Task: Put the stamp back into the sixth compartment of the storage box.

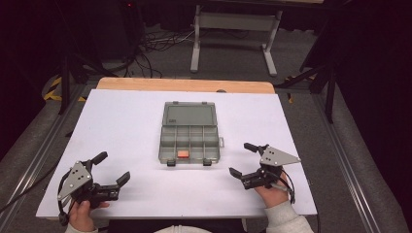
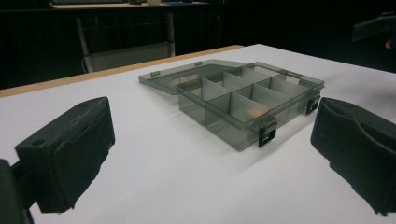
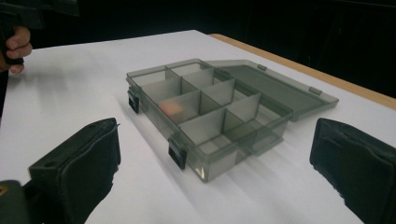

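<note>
One box (image 1: pixel 189 131), one orange piece (image 1: pixel 183 154), two grippers (image 1: pixel 115 171) (image 1: pixel 242 159)

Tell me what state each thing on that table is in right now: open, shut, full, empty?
Translucent grey plastic compartment box: open, lid laid flat behind it.
Small orange piece: lying in a front-row compartment; the other compartments look empty.
Two black latches: undone, on the front edge.
Left hand-held gripper: open, holding nothing, apart from the box.
Right hand-held gripper: open, holding nothing, apart from the box.
</note>
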A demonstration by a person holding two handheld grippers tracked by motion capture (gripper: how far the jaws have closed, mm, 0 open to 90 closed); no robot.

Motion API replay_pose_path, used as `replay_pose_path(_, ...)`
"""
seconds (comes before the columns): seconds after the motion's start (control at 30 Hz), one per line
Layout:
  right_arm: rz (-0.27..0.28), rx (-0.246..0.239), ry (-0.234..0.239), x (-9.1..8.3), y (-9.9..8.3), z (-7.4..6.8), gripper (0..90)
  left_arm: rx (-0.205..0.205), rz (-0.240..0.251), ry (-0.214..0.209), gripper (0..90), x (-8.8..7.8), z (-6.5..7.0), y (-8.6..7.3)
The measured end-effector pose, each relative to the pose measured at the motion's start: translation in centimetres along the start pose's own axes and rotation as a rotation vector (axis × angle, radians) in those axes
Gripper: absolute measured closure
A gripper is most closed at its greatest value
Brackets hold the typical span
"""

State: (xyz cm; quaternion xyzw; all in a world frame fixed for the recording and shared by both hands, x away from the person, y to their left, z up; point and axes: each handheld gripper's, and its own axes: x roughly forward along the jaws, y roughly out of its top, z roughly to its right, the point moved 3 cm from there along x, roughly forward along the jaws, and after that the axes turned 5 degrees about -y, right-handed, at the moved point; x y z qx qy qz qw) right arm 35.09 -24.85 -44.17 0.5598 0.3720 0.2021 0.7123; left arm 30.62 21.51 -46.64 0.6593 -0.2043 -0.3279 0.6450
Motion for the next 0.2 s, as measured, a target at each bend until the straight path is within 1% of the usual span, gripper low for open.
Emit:
replay_pose_path(0.1,-0.001,0.024,-0.011,-0.3,-1.4,0.1,2.5,0.000,0.000,0.000,0.7,0.0,0.0,0.0)
replay_pose_path(0.2,-0.016,0.064,-0.012,-0.4,-2.7,0.1,2.4,0.001,-0.001,-0.003,0.7,0.1,0.0,0.0)
